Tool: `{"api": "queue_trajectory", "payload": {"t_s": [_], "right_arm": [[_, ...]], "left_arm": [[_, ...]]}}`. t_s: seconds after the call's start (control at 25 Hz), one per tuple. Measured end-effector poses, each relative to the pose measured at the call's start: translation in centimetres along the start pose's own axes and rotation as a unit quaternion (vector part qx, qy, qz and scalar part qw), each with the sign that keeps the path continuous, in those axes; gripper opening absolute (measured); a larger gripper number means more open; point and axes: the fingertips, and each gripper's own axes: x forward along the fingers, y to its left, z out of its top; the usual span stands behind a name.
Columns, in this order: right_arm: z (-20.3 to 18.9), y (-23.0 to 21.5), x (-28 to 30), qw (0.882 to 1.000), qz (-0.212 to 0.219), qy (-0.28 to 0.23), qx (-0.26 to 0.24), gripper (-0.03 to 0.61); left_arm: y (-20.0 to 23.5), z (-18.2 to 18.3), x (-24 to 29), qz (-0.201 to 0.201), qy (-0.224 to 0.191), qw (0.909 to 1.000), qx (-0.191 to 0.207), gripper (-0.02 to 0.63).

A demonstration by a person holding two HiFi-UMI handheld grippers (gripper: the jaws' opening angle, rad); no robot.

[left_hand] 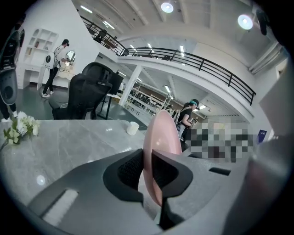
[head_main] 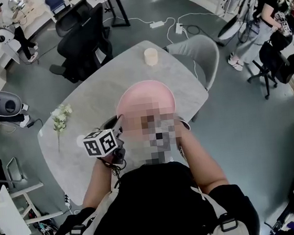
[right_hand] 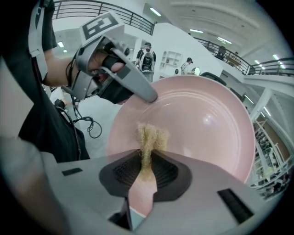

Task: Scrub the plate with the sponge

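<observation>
Indoors, grey marble table [head_main: 106, 87] — left gripper [left_hand: 146, 156] clamps plate [left_hand: 161, 131], right gripper [right_hand: 146, 160] pinches sponge [right_hand: 150, 135].

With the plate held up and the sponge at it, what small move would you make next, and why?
Probably sweep the right gripper across the plate. Its sponge seems to touch only the face's near edge, and the left gripper is clamped on the rim.

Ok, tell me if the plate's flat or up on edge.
Up on edge: the left gripper clamps the rim of the plate, holding it above the table.
</observation>
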Motion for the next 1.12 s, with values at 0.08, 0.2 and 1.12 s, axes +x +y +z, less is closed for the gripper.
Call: {"api": "queue_trajectory", "payload": {"t_s": [0.08, 0.2, 1.12], "right_arm": [[-0.1, -1.5, -0.5, 0.999, -0.027, -0.004, 0.020, 0.064], [-0.3, -2.9, -1.0, 0.998, -0.048, -0.006, 0.046, 0.066], [-5.0, -10.1, -3.4, 0.966, -0.212, 0.030, 0.144, 0.066]], "left_arm": [[-0.5, -0.3, 0.2, -0.002, 0.005, 0.9999, 0.013, 0.038], [-1.1, -0.7, 0.4, -0.004, 0.011, 0.9996, 0.025, 0.040], [-1.1, -1.3, -0.1, -0.007, 0.020, 0.9997, 0.014, 0.043]]}}
